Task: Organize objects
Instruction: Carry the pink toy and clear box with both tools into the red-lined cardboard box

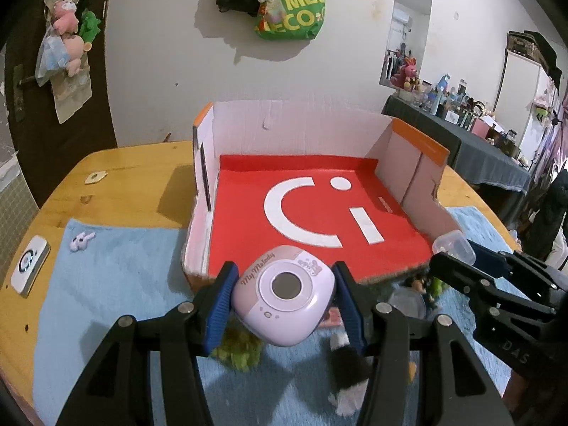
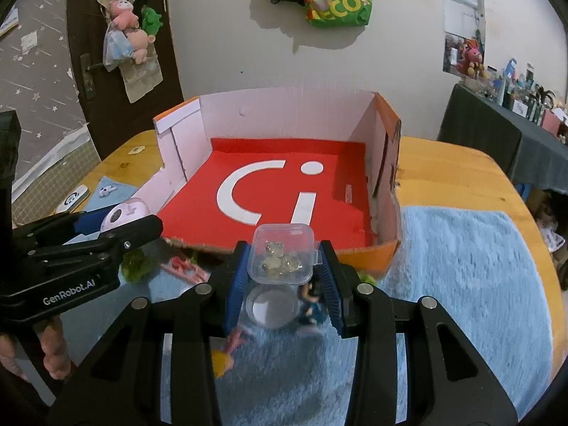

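My left gripper (image 1: 284,298) is shut on a lilac My Melody toy camera (image 1: 284,301) and holds it above the blue towel, just before the front edge of the open cardboard box (image 1: 319,135) with a red floor. My right gripper (image 2: 284,266) is shut on a small clear plastic case (image 2: 282,255) with beads inside, held at the box's front edge. The right gripper shows in the left wrist view (image 1: 497,291), and the left gripper shows in the right wrist view (image 2: 117,227).
On the blue towel (image 2: 461,266) below lie a round clear lid (image 2: 271,307), a small doll figure (image 2: 312,305), green plush bits (image 1: 238,349) and a pink item (image 2: 184,266). White earbuds (image 1: 80,241) and a white device (image 1: 30,269) lie at left.
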A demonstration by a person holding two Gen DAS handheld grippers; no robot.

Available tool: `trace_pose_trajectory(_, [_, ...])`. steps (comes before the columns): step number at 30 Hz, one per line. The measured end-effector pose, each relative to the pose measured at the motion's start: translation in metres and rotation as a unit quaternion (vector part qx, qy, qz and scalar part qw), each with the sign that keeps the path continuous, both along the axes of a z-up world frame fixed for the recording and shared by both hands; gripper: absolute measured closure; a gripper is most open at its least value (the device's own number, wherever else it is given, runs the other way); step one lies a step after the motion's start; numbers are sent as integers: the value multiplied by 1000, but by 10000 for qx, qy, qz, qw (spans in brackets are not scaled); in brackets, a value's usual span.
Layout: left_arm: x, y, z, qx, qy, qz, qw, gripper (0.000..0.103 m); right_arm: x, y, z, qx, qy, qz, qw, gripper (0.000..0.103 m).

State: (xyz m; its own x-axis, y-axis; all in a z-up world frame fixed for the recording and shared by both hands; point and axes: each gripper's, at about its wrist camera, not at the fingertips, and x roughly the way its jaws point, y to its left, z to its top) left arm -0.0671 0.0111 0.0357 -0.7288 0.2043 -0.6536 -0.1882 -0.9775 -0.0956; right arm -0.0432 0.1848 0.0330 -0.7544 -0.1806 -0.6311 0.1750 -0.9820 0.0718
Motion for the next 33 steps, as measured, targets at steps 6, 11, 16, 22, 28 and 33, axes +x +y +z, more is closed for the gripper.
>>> trace_pose_trajectory(6, [-22, 1, 5, 24, -8, -12, 10000, 46, -23, 1, 2, -55, -118, 37, 9999, 66])
trace_pose_trajectory(11, [-40, 0, 5, 21, -70, -18, 10000, 47, -40, -1, 1, -46, -244, 93, 9996, 66])
trace_pose_trajectory(16, [-57, 1, 3, -26, -150, -22, 9999, 46, -58, -2, 3, -27, -322, 138, 9994, 66])
trace_pose_trajectory(22, [-77, 6, -2, -129, -284, -99, 9995, 46, -80, -4, -3, -36, -564, 232, 9981, 66])
trace_pose_trajectory(28, [-96, 11, -13, -141, -507, -136, 9985, 46, -98, -1, -13, -87, -815, 188, 9965, 66])
trace_pose_trajectory(33, [-108, 13, -24, -180, -682, -117, 9974, 46, -111, 2, -22, -76, -1044, 138, 9944, 66])
